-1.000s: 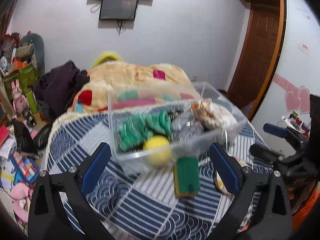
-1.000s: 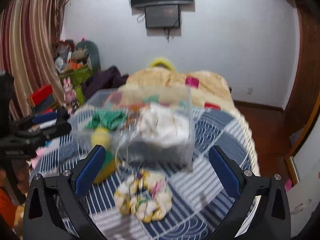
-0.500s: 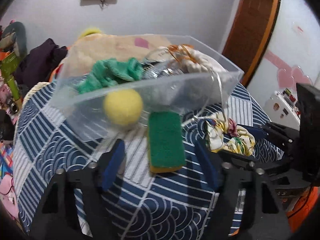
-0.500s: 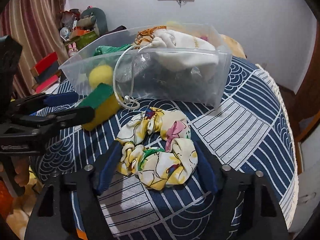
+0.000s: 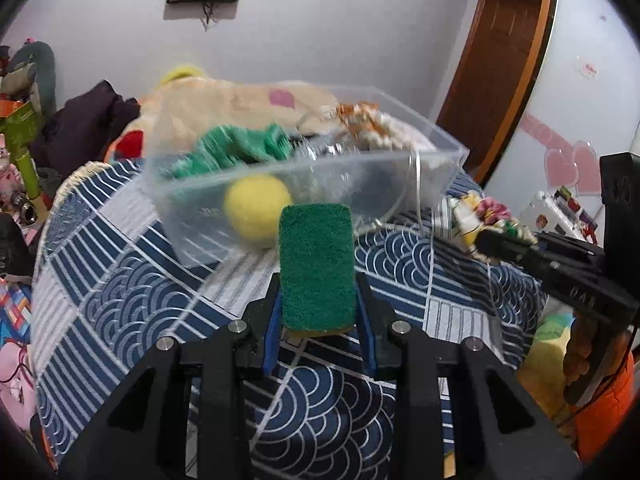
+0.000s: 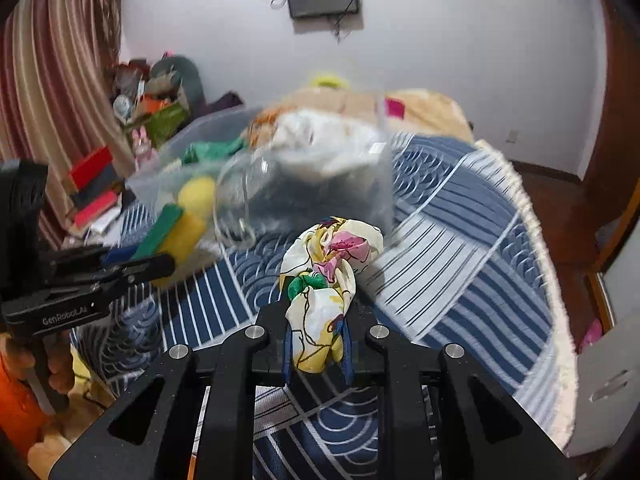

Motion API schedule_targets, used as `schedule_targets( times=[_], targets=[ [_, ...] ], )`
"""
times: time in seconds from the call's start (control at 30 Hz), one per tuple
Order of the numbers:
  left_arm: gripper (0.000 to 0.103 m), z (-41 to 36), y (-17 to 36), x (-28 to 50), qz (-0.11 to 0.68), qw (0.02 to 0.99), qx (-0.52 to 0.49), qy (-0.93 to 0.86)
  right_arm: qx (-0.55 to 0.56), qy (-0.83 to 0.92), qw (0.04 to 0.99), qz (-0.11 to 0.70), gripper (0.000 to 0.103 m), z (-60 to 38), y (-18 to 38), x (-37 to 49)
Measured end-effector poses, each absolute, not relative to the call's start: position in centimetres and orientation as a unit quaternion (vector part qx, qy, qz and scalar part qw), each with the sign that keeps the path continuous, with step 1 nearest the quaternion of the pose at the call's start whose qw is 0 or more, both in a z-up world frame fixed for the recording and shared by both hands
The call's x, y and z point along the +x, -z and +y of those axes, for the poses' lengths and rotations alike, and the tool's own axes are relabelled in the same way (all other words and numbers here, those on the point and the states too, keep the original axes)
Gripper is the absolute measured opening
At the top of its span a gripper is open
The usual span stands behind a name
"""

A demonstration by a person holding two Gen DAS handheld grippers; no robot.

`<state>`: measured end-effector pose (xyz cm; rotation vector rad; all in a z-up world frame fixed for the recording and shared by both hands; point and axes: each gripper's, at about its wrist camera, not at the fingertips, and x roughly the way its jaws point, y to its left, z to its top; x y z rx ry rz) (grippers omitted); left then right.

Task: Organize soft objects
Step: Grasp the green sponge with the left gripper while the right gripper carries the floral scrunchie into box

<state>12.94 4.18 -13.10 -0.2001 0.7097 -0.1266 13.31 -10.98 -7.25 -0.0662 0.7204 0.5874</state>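
Gripping now: left view, left tongs (image 5: 318, 322) clenched on sponge (image 5: 316, 268), which half a second ago lay loose on the tabletop (image 5: 120, 280) between spread jaws; it now sits just before the bin (image 5: 432, 176).

Right view, right tongs (image 6: 316, 344) clamped on scrunchie (image 6: 328, 276), likewise loose earlier, now lifted near the bin. Both pickups look done; dropping into the bin is likely next.

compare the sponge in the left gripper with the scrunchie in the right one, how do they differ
The sponge is a flat rectangular block, dark green on top with a yellow layer beneath; the scrunchie is crumpled floral fabric in cream, yellow, pink and green. The sponge keeps its shape between the fingers, while the scrunchie bunches narrow. Both are clamped, lifted off the bedspread, short of the clear bin.
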Motion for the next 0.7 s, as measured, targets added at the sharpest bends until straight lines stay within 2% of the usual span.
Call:
schedule_targets(
  times=[0.43,0.7],
  targets=[
    [0.033,7.1,6.5,12.2,0.255,0.962,-0.093,0.034,-0.009,-0.303,0.918,0.256,0.016,-9.7,1.6,14.0],
    [0.033,7.6,5.6,13.8,0.247,0.965,-0.084,0.023,-0.012,-0.331,0.907,0.259,0.016,-5.7,1.8,16.2]
  ],
)
